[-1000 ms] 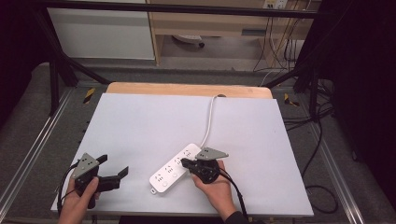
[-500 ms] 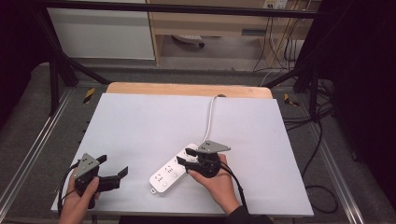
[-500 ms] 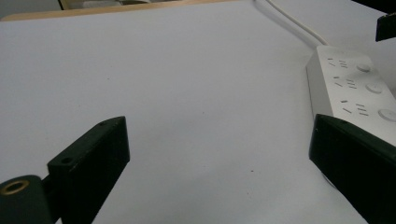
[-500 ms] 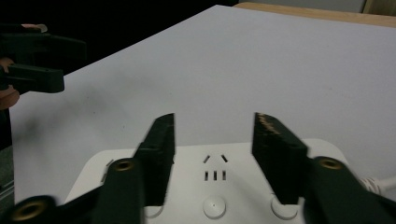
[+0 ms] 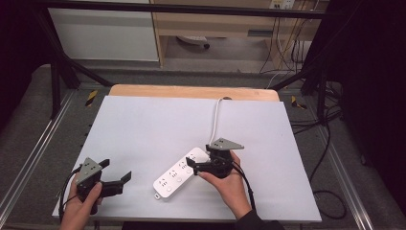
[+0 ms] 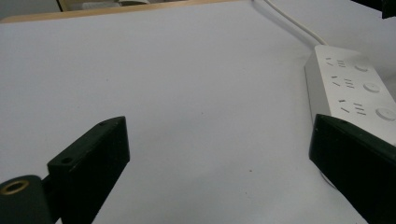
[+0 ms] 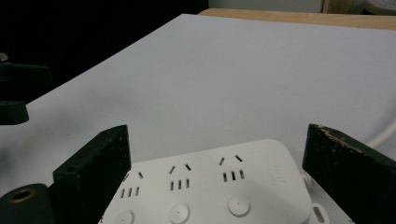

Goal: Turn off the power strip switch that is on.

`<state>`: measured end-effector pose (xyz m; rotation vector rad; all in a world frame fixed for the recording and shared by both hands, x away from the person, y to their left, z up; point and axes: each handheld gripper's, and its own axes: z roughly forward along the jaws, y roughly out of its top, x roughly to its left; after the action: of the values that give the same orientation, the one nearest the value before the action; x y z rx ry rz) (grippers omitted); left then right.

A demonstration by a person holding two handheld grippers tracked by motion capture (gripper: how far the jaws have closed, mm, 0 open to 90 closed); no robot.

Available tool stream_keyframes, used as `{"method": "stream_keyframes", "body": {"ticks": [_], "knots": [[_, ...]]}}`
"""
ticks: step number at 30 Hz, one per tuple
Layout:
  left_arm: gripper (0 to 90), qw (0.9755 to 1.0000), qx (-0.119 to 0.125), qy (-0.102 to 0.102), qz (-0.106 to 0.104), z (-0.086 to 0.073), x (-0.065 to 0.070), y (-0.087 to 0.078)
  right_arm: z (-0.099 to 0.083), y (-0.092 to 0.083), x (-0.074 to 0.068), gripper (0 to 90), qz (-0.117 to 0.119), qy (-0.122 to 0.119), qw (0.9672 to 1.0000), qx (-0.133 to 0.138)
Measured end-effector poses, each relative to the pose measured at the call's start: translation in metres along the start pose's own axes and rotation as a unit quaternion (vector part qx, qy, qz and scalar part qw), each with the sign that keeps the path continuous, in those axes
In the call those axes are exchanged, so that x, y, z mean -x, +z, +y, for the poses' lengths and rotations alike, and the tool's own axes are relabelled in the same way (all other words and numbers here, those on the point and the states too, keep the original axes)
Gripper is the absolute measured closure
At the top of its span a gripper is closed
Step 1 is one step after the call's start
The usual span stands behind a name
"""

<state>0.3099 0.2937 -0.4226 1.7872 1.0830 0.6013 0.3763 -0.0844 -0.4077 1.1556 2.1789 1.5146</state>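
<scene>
A white power strip (image 5: 178, 174) lies at an angle on the table's near middle, and its white cable (image 5: 215, 117) runs off toward the far edge. My right gripper (image 5: 197, 159) hovers just above the strip's far end. Its jaws have just been opening and now stand wide; the strip (image 7: 210, 186) lies below and between them, untouched by the pads. At the near left, my left gripper (image 5: 116, 170) is open with nothing in it and points toward the strip (image 6: 359, 88), a short way off.
A white sheet (image 5: 143, 124) covers the table, with a wooden strip (image 5: 191, 92) along the far edge. Metal frame rails (image 5: 28, 158) run down both sides. Cables (image 5: 330, 148) lie on the floor at the right.
The right gripper's jaws have gone from shut to wide open, and the hand has lifted slightly off the strip. The left gripper has stayed put.
</scene>
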Motion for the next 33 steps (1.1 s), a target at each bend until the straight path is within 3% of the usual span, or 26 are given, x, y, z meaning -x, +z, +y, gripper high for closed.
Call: {"method": "stream_keyframes", "body": {"ticks": [7,20,33], "knots": [[5.0,1.0,0.0,0.0,0.001,0.0,0.0,0.0,0.003,-0.005,0.005,4.6,-0.021,-0.005,0.9998,0.001],[4.9,1.0,0.0,0.0,0.0,0.0,0.0,0.0,0.003,-0.014,0.015,3.3,-0.036,-0.034,0.9988,0.002],[5.0,1.0,0.001,-0.001,0.0,0.0,0.0,0.0,0.007,-0.032,0.03,3.3,-0.04,-0.023,0.9988,0.02]]}}
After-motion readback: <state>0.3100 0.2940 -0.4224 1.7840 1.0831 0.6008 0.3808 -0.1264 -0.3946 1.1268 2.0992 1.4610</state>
